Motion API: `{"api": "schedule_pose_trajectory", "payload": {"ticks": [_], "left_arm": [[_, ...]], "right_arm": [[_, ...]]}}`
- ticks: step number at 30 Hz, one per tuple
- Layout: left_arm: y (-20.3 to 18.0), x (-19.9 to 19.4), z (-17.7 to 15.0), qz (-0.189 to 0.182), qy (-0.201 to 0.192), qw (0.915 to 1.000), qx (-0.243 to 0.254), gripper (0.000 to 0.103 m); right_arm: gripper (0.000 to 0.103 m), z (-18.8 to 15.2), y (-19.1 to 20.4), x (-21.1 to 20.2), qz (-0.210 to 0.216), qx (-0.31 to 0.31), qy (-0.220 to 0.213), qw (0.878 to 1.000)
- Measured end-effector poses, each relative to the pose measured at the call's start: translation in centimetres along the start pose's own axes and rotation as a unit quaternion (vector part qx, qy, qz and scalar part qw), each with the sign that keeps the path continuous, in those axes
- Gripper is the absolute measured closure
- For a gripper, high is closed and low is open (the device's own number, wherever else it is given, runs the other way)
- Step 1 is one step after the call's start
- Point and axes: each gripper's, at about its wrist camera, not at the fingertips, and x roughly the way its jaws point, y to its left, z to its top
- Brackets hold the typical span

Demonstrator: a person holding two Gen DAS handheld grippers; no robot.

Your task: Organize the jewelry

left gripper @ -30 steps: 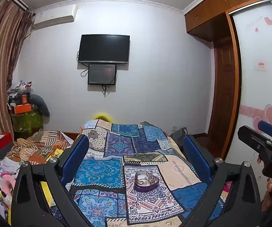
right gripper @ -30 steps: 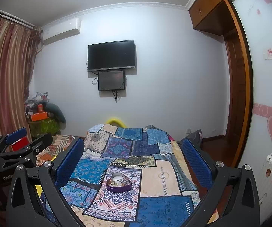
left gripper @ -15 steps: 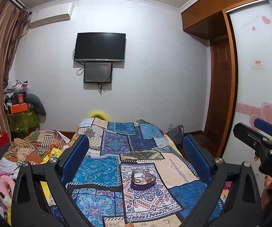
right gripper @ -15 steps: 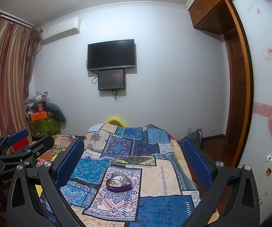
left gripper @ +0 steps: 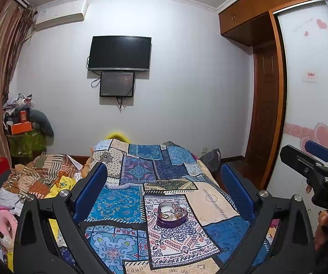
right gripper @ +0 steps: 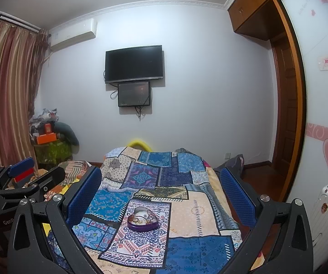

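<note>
Left view gripper: left gripper [left gripper: 164, 189] spread wide, empty, above the bed [left gripper: 122, 203].
Left view box: purple heart box [left gripper: 172, 215] with jewelry [left gripper: 171, 214] inside, on the quilt between the fingers.
Left view edge: right gripper [left gripper: 314, 159] at right.
Right view gripper: right gripper [right gripper: 161, 189] wide apart, empty.
Right view box: box [right gripper: 143, 222] low centre; left gripper [right gripper: 27, 175] at left.

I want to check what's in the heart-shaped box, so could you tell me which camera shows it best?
The left wrist view: the heart-shaped box appears slightly larger there, its heart outline clear and rings visible inside. The right wrist view shows the same box on the quilt, slightly smaller.
</note>
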Motion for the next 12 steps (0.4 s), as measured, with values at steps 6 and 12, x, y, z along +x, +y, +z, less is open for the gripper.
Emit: {"api": "schedule_pose_trajectory", "payload": {"ticks": [6,12], "left_arm": [[0.2,1.0,-0.6,-0.005,0.01,0.9999,-0.001,0.003],[1.2,3.0,-1.1,-0.011,0.026,0.9996,-0.008,0.003]], "right_arm": [[0.0,-0.1,0.2,1.1,-0.002,-0.001,0.01,1.0],[0.0,-0.6,0.1,2.5,-0.005,0.0,0.027,1.0]]}}
